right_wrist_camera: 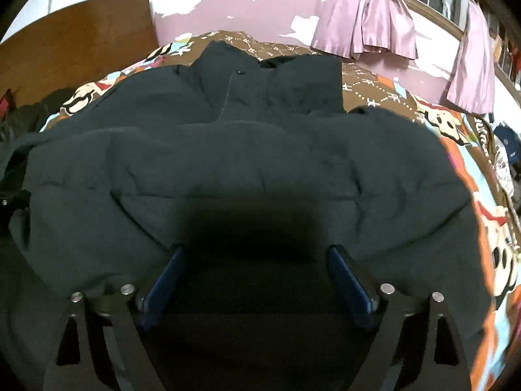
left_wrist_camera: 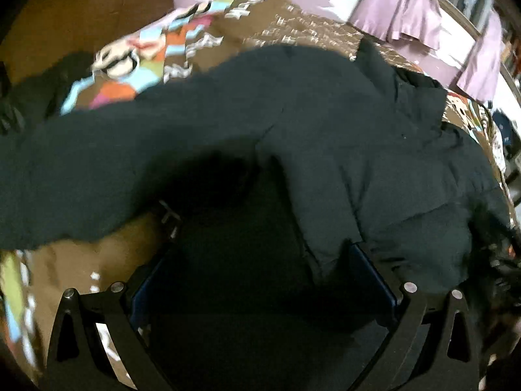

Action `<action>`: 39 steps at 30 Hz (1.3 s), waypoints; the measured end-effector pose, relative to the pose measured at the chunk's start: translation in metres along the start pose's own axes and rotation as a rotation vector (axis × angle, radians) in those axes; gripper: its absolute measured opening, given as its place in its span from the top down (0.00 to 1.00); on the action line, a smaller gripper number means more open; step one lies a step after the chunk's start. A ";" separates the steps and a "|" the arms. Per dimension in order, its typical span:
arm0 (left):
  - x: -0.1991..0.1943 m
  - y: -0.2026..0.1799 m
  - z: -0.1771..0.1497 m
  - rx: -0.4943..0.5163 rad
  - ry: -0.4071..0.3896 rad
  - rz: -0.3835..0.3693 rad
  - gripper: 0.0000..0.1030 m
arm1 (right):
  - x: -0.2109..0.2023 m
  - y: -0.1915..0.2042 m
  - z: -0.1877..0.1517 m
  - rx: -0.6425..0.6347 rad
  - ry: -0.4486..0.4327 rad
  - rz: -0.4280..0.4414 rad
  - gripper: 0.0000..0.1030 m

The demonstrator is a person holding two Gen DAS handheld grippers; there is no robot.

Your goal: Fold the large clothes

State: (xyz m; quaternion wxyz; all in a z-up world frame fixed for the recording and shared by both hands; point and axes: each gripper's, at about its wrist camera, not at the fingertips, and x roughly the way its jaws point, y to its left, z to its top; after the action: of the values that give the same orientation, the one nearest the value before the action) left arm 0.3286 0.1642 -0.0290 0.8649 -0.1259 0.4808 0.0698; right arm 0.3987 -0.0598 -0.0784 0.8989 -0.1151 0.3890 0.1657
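A large dark padded jacket (right_wrist_camera: pixel 228 163) lies spread across a bed with a brown cartoon-print bedspread (right_wrist_camera: pixel 374 88), its collar (right_wrist_camera: pixel 234 75) at the far end. My right gripper (right_wrist_camera: pixel 257 260) hangs low over the jacket's near part, blue pads wide apart, open, only dark shadowed fabric below it. In the left wrist view the jacket (left_wrist_camera: pixel 325 130) stretches across the picture, a sleeve (left_wrist_camera: pixel 81 169) running to the left. My left gripper (left_wrist_camera: pixel 257 251) also stands open just above it; the jacket's edge overlaps its right fingertip (left_wrist_camera: pixel 358 254).
A wooden headboard (right_wrist_camera: pixel 65 49) stands at the far left of the bed. Pink curtains (right_wrist_camera: pixel 368 16) hang on the wall behind, by a window rail. Dark clothes (right_wrist_camera: pixel 19 117) are piled at the bed's left edge, and more things (right_wrist_camera: pixel 504 143) lie off its right side.
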 end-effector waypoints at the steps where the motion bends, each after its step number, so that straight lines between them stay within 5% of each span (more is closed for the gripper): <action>1: 0.002 0.003 -0.001 -0.008 -0.006 -0.009 0.01 | 0.003 0.003 -0.001 -0.012 -0.001 -0.013 0.11; 9: 0.004 0.004 -0.012 0.004 -0.059 -0.008 0.01 | 0.009 0.005 -0.009 -0.035 -0.010 -0.048 0.09; 12: -0.007 0.014 -0.012 -0.039 -0.102 -0.086 0.01 | 0.001 0.006 -0.010 -0.034 -0.025 -0.065 0.08; 18: -0.068 0.077 -0.021 -0.357 -0.236 -0.195 0.01 | -0.035 0.038 0.004 -0.060 -0.091 -0.046 0.08; 29: -0.125 0.228 -0.049 -0.836 -0.458 0.066 0.01 | -0.048 0.148 0.054 -0.128 -0.148 0.183 0.08; 39: -0.097 0.316 -0.090 -1.209 -0.595 0.035 0.01 | 0.005 0.184 0.042 -0.152 -0.126 0.148 0.01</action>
State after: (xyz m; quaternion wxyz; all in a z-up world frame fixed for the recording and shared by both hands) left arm 0.1283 0.4413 -0.0398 0.7367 -0.5555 0.1003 0.3723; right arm 0.3586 0.1239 -0.0686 0.8955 -0.1434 0.3256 0.2673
